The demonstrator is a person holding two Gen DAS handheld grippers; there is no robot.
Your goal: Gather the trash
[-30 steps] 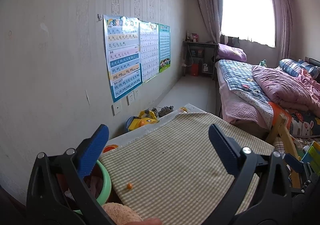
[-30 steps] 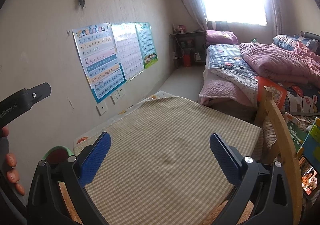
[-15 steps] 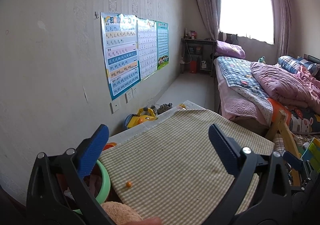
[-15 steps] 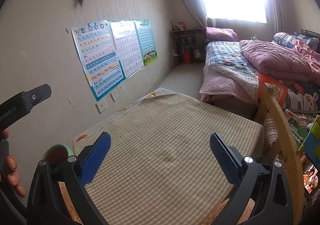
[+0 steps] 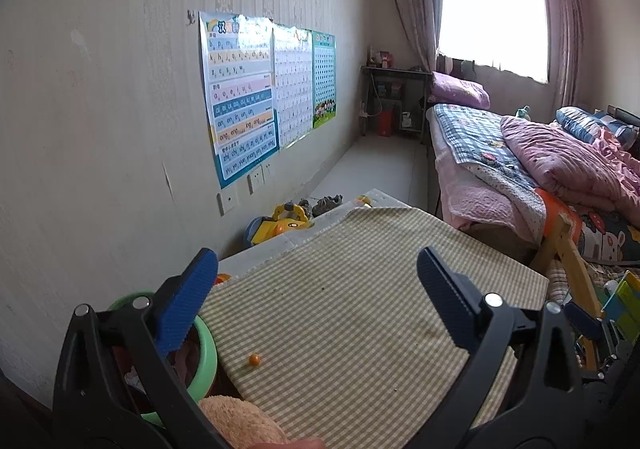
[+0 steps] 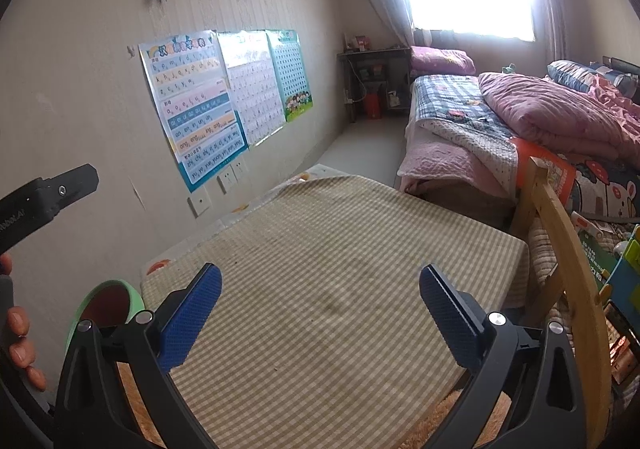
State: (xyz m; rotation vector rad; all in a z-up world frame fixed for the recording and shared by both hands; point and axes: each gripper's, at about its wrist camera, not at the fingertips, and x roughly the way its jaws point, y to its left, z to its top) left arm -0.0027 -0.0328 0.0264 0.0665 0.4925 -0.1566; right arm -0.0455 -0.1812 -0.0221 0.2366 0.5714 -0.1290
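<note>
left wrist view showed my left gripper (image 5: 316,297) spread wide with nothing between its blue pads (image 5: 182,307), held above the checked cloth (image 5: 360,313) that covered the table. one small orange ball (image 5: 254,359) lay on that cloth, near its left edge and just beside the green bin (image 5: 206,353) — apart from both pads. the bin stood off the cloth's left side, close to the wall, with crumpled stuff inside that i could not make out. a peach plush thing (image 5: 240,423) sat at the bottom edge, touching the cloth's near corner. yellow toys (image 5: 280,223) lay on the floor past the table's far left corner.

from the right wrist camera my right gripper (image 6: 320,301) was equally released, jaws far apart and empty, over the middle of the same cloth (image 6: 340,269). the bin (image 6: 108,303) appeared at lower left, partly behind my left finger. my left hand (image 6: 18,345) showed at the frame's left edge — wrapped around the black handle of the other tool (image 6: 44,201). a wooden chair back (image 6: 560,233) rose along the cloth's right side, with the bed (image 6: 500,121) beyond it.
</note>
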